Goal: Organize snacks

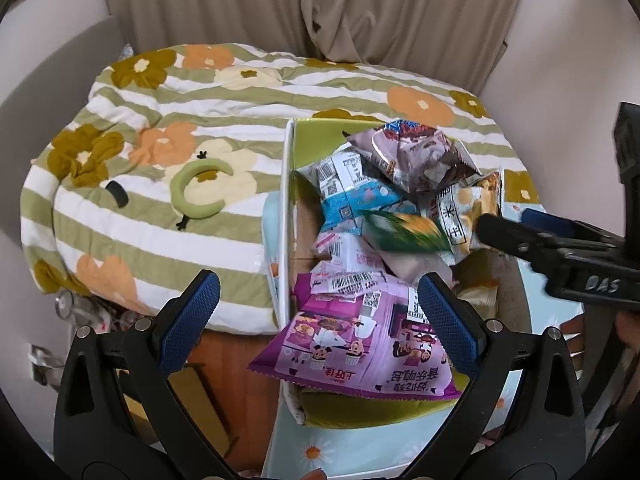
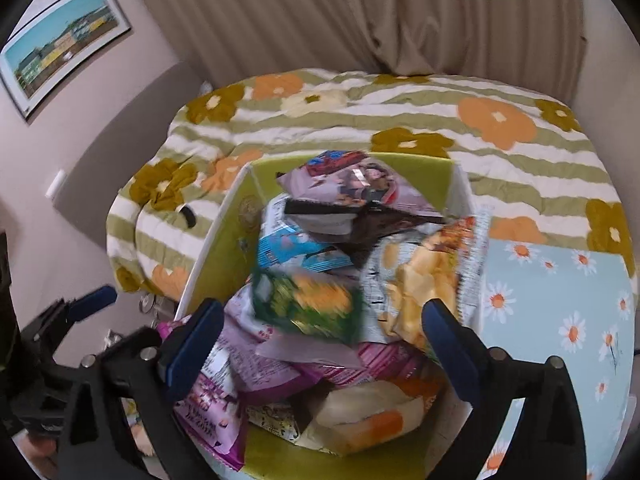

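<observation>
A green box with white outer walls point(image 1: 286, 184) point(image 2: 224, 248) stands on a floral table and is piled with snack packets. A small green and yellow packet point(image 1: 404, 232) point(image 2: 308, 304) lies blurred on top of the pile. A large purple packet point(image 1: 360, 344) point(image 2: 216, 404) hangs over the near rim. A chips packet point(image 2: 424, 280) lies at the right. My left gripper point(image 1: 320, 320) is open, empty, just above the purple packet. My right gripper point(image 2: 320, 344) is open, empty, over the pile; it shows in the left wrist view point(image 1: 516, 232) at the right.
A bed with a striped floral quilt point(image 1: 160, 140) point(image 2: 400, 120) lies behind the box. The table has a light blue daisy cloth point(image 2: 560, 300). Beige curtains hang at the back. A framed picture point(image 2: 60, 48) hangs on the left wall.
</observation>
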The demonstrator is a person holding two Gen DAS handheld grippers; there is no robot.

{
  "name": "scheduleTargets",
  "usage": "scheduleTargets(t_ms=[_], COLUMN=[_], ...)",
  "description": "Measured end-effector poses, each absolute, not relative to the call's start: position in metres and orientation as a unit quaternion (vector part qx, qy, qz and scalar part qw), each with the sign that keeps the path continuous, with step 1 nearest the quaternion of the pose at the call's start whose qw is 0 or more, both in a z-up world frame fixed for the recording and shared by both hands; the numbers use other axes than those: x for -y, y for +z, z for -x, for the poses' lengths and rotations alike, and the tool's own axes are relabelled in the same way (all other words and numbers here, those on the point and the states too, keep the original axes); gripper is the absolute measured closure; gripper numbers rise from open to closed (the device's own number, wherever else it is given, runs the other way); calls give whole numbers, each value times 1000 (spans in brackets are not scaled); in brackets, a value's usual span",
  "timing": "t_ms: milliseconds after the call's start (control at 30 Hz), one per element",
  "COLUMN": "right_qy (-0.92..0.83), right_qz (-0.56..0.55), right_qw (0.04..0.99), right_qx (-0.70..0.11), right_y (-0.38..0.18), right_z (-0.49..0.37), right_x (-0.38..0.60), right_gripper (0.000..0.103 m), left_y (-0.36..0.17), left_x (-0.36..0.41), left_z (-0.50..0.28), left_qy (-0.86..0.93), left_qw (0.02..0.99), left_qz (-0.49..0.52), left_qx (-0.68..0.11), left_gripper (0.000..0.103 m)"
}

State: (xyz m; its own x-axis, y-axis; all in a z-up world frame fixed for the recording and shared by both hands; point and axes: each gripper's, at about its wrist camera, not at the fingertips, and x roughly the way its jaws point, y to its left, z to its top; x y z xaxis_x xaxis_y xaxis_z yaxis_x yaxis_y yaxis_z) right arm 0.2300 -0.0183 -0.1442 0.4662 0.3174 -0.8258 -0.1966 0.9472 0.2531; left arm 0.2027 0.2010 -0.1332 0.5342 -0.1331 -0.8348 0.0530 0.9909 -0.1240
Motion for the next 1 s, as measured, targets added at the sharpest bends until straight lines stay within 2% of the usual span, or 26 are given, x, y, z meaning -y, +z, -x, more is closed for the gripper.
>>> scheduleTargets(t_ms=[267,700,1000], right_qy=[136,75,6], right_qz=[-33,-19,8], right_qw=[868,922,943], right_qx=[-476,-380,-333], right_y=[-125,-43,-14], right_z=[-188,-75,-8], right_x=[48,121,160], right_gripper=[4,4,4], left_y=[-124,-41,-6], left_x=[-180,-105,-67], left_z=[-179,-82,-16], left_qy=[-40,-62,-59], left_qw=[880,920,944], left_qz=[38,24,5], left_qx=[-471,-387,-324], left_gripper=[4,4,1])
